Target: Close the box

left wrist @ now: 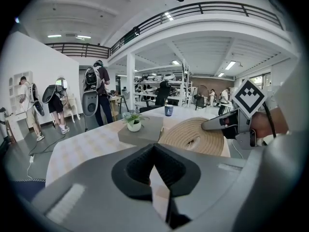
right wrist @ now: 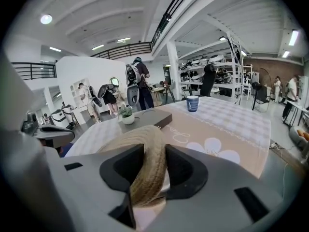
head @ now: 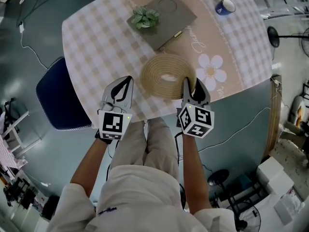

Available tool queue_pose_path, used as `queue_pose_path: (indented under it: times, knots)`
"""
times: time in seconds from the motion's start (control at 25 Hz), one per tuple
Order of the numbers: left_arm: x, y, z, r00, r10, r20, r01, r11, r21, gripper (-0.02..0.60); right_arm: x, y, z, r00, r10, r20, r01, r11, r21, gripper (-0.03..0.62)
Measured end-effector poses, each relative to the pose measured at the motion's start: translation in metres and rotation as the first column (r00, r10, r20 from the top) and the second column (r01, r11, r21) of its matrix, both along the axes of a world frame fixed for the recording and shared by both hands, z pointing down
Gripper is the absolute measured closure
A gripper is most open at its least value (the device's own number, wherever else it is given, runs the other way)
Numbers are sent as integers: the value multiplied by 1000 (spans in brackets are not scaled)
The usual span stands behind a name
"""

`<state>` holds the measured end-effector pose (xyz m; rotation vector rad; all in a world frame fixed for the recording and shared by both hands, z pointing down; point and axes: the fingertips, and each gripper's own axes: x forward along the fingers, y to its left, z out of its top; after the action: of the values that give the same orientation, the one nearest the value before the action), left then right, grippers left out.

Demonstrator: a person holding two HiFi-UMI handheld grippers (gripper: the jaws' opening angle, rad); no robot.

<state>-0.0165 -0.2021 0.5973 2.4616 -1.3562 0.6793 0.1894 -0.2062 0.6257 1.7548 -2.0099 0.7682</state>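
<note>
From the head: aimed forward and steeply down, well above the counter (head: 96,37). Takes in the whole top, the floor around it, the left claw (head: 126,81) at frame left and the right claw (head: 191,83) at frame right.

From the left claw: set low at the near counter edge, aimed along its own jaws across the top into the hall. Very close to the jaws, which fill the lower frame. Catches the right claw at frame right.

From the right claw: same low height and heading, pressed up against the round woven lid (head: 168,75).

Shared by all three: round woven lid, grey flat case (head: 169,21), potted plant (head: 145,17), blue mug (head: 224,6).
</note>
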Motion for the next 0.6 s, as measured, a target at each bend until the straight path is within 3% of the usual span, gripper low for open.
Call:
queue_pose_path:
  times: [0.6]
  knots:
    - [-5, 2, 3, 1000, 1, 6, -1, 1000, 1, 580, 1, -4, 9, 998, -19, -59, 19, 1000, 2, 442]
